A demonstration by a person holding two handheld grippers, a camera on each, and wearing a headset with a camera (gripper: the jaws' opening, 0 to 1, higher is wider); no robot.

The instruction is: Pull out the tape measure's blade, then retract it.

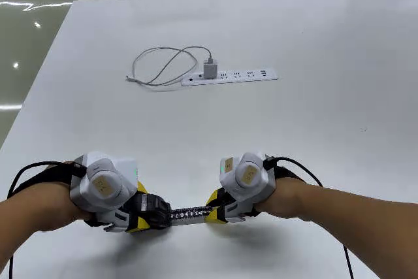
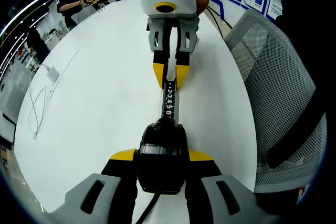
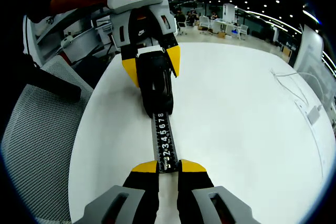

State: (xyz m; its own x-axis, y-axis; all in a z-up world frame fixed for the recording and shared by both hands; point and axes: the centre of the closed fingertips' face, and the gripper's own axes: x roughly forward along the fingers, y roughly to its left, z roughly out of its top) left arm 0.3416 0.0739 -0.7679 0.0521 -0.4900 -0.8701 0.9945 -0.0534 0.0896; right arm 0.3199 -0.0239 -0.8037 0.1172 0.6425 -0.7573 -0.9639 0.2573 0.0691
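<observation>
A black tape measure case (image 2: 161,153) sits between the yellow-tipped jaws of my left gripper (image 2: 161,157), which is shut on it. The case (image 1: 153,212) lies low at the table's near edge, and its other face (image 3: 156,83) looks toward my right gripper. A short length of black blade (image 1: 191,213) with white numerals runs from the case to my right gripper (image 1: 214,212). The blade (image 3: 163,141) ends between the jaws of my right gripper (image 3: 168,167), shut on its tip. My left gripper (image 1: 138,217) and right gripper face each other a hand's width apart. The blade (image 2: 169,98) reads up to about eight.
A white power strip (image 1: 228,76) with a grey plug and a coiled grey cable (image 1: 160,66) lies mid-table, well beyond the grippers. The white table (image 1: 294,129) stretches wide on all sides. A mesh office chair (image 2: 278,77) stands beside the table's near edge.
</observation>
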